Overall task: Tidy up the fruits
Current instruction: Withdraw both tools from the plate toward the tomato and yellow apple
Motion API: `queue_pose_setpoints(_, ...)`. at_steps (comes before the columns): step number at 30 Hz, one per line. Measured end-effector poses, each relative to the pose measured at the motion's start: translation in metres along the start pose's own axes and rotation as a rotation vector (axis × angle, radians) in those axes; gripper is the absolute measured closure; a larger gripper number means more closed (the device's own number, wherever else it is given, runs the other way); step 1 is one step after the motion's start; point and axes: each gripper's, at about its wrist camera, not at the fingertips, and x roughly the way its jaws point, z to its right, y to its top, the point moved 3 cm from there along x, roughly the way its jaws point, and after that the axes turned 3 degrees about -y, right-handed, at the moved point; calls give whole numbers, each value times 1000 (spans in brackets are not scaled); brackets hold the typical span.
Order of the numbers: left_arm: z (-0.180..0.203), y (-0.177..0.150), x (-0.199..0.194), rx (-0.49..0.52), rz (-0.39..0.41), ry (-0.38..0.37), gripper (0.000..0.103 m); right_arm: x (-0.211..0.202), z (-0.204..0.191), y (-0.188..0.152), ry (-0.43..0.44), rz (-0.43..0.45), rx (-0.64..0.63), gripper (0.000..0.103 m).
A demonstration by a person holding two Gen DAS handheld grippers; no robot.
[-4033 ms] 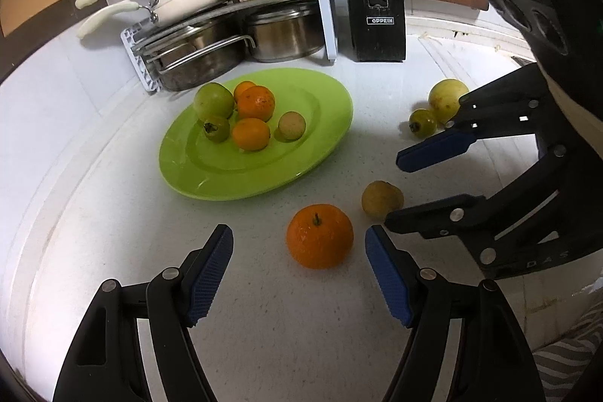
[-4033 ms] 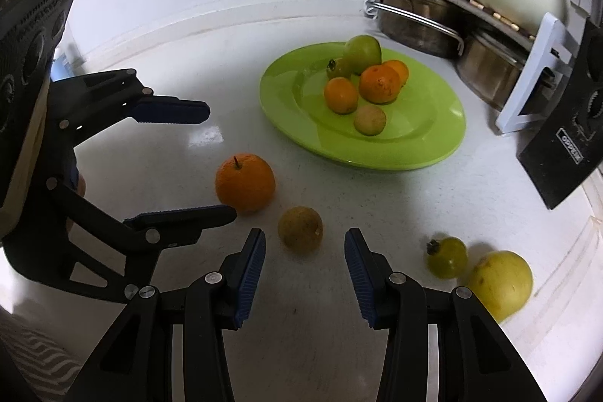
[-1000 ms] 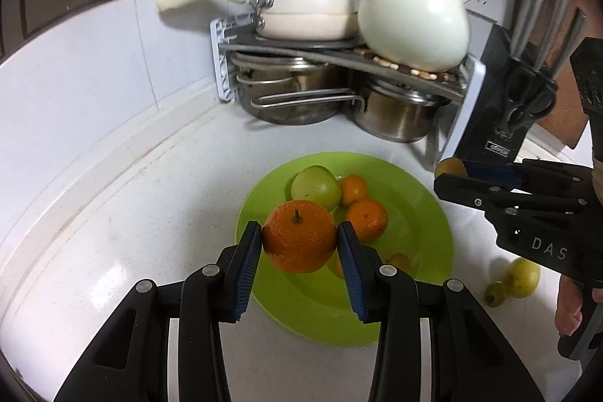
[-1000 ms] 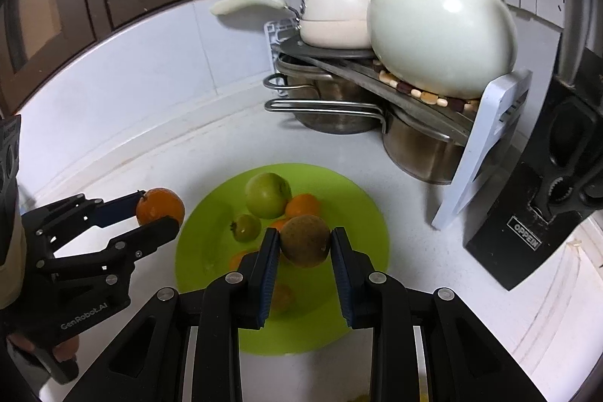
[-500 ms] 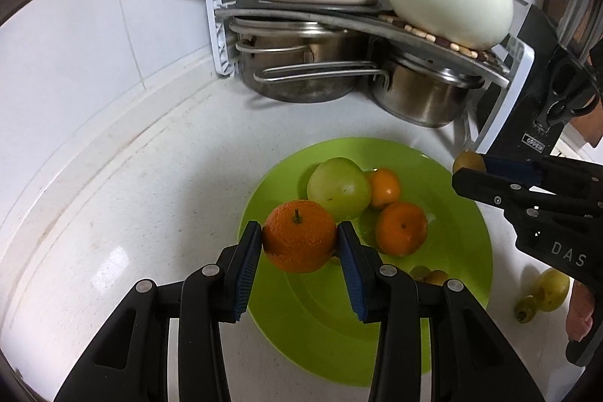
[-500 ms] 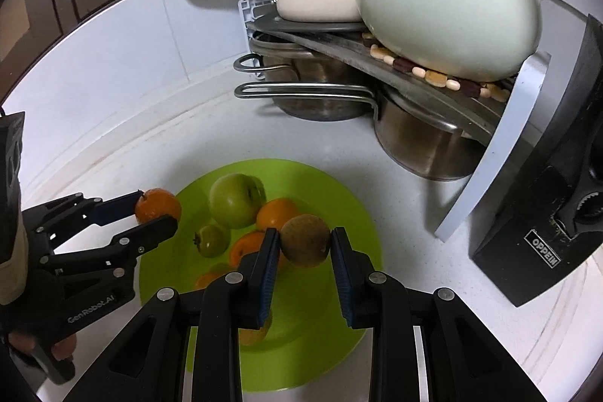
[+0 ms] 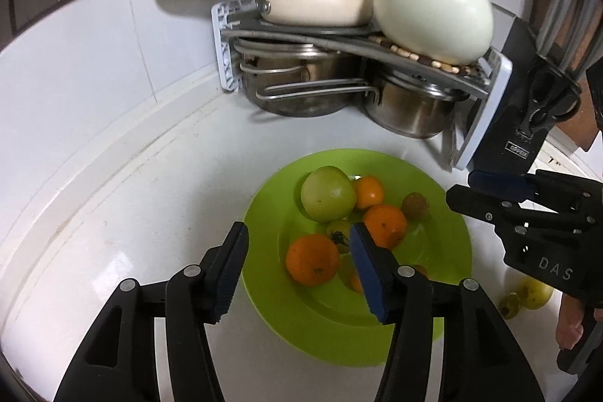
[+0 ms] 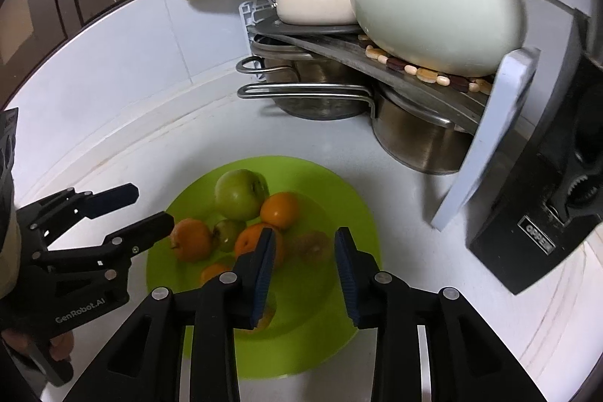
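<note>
Both my tools hang released over the green plate in the counter's corner.

My left tool [image 7: 297,266] and right tool [image 8: 303,272] grip nothing; the big orange [image 7: 312,259] and brown fruit [image 8: 312,246] lie on the plate [image 7: 448,251], low in both frames beside the green apple [image 7: 328,193]. The white counter [image 7: 124,213] curves up to tiled wall on the left; a pot rack [image 8: 486,145] and knife block [image 8: 542,213] crowd the upper right. Two yellow-green fruits [image 7: 527,292] sit on the counter at lower right.
</note>
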Motion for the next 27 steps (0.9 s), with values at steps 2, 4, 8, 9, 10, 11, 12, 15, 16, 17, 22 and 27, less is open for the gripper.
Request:
queue_pose_setpoints(2, 3, -2, -10, 12, 18, 12, 46, -11, -1, -4, -4, 18, -5, 67)
queue_pose_setpoints(4, 8, -3, -21, 21, 40, 17, 44, -21, -3, -7, -7, 35, -5, 65)
queue_pose_setpoints(8, 15, -5, -44, 22, 88, 5, 41, -45, -3, -15, -4, 74, -11, 62)
queue_pose_setpoints(9, 17, -5, -49, 24, 100, 5, 40, -51, -3, -16, -7, 83, -13, 60)
queue_pose_setpoints(10, 19, -6, -54, 27, 110, 5, 39, -56, -4, -18, -6, 90, -14, 60)
queue_pose_setpoints(11, 22, -7, -60, 31, 122, 5, 39, -63, -3, -20, -4, 103, -14, 60)
queue_pose_setpoints(12, 25, -8, -65, 33, 131, 2, 37, -69, -3, -21, -3, 112, -13, 59)
queue_pose_setpoints(15, 32, -11, -78, 46, 153, -13, 36, -85, -1, -25, -6, 138, -4, 53)
queue_pose_setpoints(16, 35, -12, -83, 51, 161, -13, 35, -92, 0, -28, -8, 147, -3, 52)
queue_pose_setpoints(17, 38, -13, -87, 60, 169, -13, 34, -96, 1, -30, -11, 151, -3, 51)
queue_pose_setpoints(22, 53, -20, -107, 99, 211, -17, 30, -118, 8, -44, -24, 175, 18, 46)
queue_pose_setpoints(27, 71, -30, -120, 131, 227, -37, 25, -137, 15, -57, -57, 189, 24, 44)
